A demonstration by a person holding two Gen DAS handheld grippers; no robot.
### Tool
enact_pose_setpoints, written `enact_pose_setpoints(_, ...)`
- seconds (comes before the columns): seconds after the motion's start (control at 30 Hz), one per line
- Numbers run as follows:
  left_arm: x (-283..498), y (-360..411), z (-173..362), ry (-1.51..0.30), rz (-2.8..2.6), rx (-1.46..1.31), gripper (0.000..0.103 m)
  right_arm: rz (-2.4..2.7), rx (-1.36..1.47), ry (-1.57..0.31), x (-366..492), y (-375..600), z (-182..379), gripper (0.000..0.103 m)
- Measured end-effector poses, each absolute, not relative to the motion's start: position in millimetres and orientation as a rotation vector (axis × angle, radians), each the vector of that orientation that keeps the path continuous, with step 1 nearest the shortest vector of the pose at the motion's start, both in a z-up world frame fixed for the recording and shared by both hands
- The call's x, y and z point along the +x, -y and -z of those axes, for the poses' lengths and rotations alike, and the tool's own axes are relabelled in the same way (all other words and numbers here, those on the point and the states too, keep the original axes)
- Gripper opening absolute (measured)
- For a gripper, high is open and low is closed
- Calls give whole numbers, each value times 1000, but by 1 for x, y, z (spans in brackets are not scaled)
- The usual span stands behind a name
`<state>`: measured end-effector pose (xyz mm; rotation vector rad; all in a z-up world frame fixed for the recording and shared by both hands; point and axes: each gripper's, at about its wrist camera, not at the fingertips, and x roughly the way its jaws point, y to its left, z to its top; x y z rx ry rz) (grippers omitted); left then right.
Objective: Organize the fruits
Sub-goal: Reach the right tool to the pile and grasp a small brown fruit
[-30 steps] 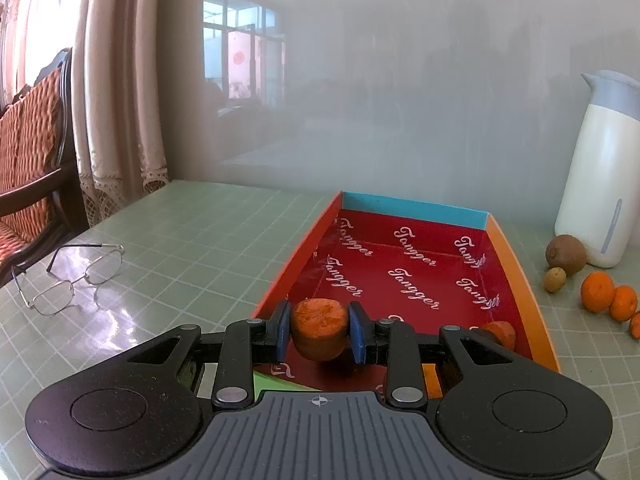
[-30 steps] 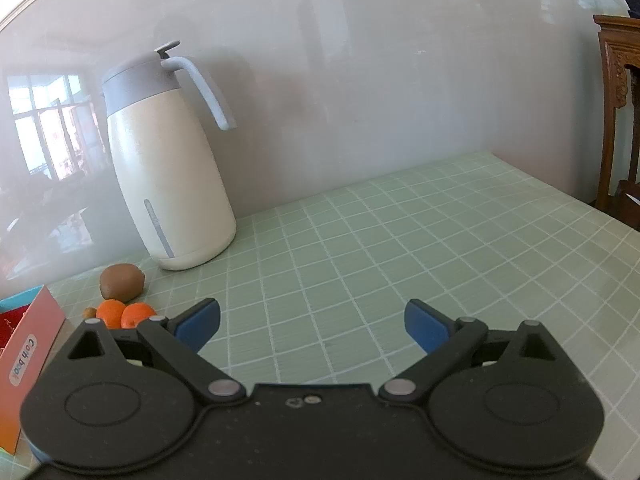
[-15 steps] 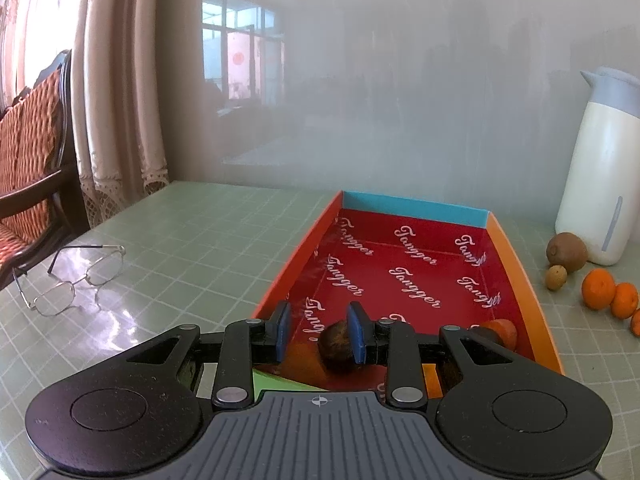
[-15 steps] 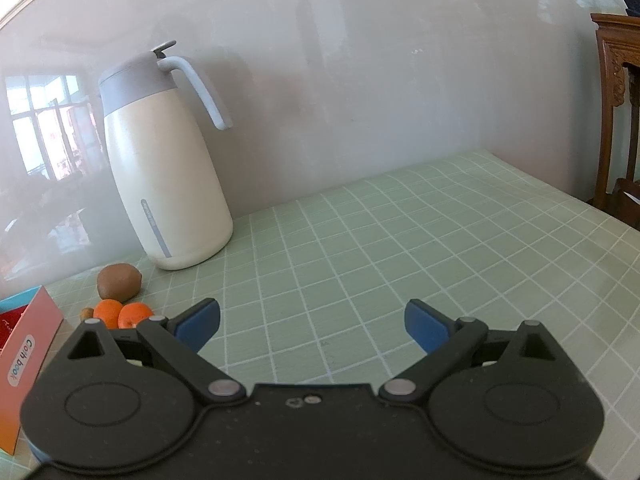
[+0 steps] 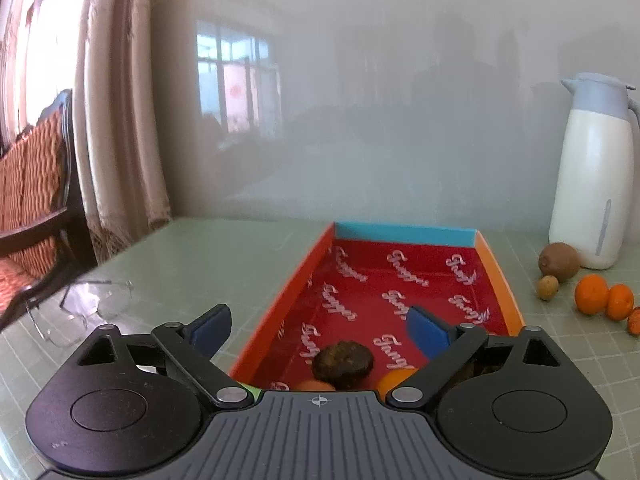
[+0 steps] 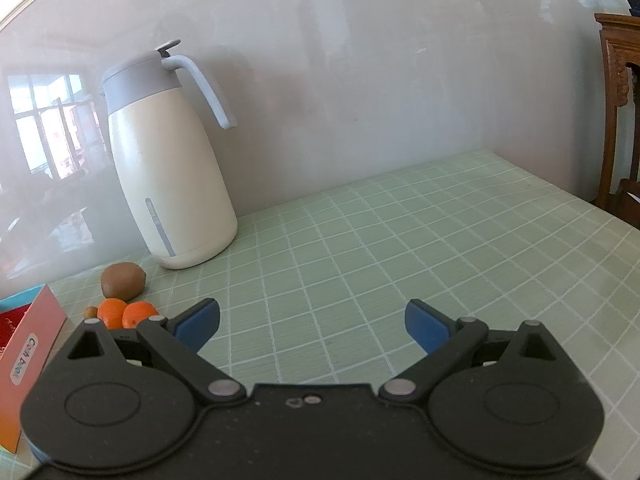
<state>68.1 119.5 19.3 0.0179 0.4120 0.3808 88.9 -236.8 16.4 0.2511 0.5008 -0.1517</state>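
Both tools spread: left tool (image 5: 320, 328) just-opened over box (image 5: 280, 312), right tool (image 6: 312, 322) above bare table (image 6: 400, 240)

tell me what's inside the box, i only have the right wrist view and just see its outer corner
Observer: In the left wrist view, a dark brown round fruit lies on the red floor of the box, at the near end.
Operator: is the left gripper holding it
Observer: No. The left gripper has just been opening its jaws; they stand wide, and the fruit lies free below them.
Operator: anything else in there
Observer: Two orange fruits beside the brown one, mostly hidden behind the gripper's body.
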Motion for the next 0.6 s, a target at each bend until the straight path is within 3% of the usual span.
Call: enact_pose_setpoints(0.6,62,-132,-22,-423,-394,22,94,76,289,-579,98,225,-9,103)
